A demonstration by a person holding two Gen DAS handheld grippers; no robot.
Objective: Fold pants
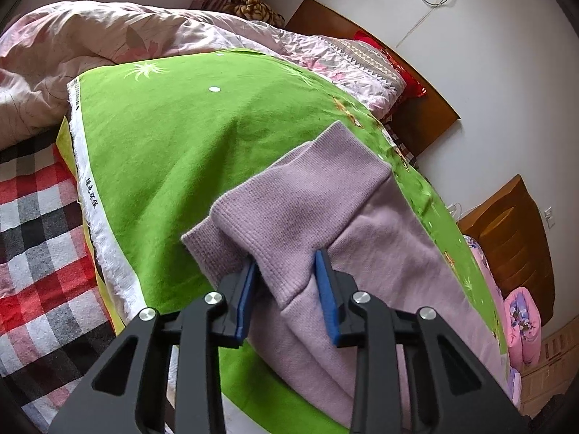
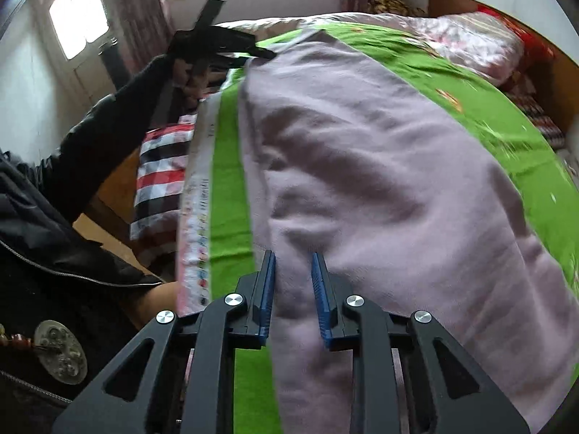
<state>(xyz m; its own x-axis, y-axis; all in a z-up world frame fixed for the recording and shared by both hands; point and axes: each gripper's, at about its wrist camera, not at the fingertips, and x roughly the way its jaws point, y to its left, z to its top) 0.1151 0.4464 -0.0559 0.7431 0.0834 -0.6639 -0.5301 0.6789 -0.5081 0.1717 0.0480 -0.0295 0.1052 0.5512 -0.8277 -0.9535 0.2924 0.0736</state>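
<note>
Lilac pants [image 2: 362, 166] lie lengthwise on a green cloth [image 1: 163, 152] spread over the bed. My left gripper [image 1: 287, 267] is shut on the pants' ribbed cuff end [image 1: 289, 217], fabric bunched between its blue pads. It also shows in the right wrist view [image 2: 253, 52] at the pants' far end, held by a hand in a black sleeve. My right gripper [image 2: 293, 271] is shut on the pants' near end, fabric pinched between its blue pads. The right wrist view is motion-blurred.
A pink floral quilt [image 1: 90, 47] is heaped at the bed's far side. A red-black-white plaid sheet [image 1: 36, 224] lies beside the green cloth. A wooden headboard [image 1: 416, 101] and a wooden nightstand [image 1: 514, 231] stand against the white wall. The person's dark jacket [image 2: 54, 253] is on the left.
</note>
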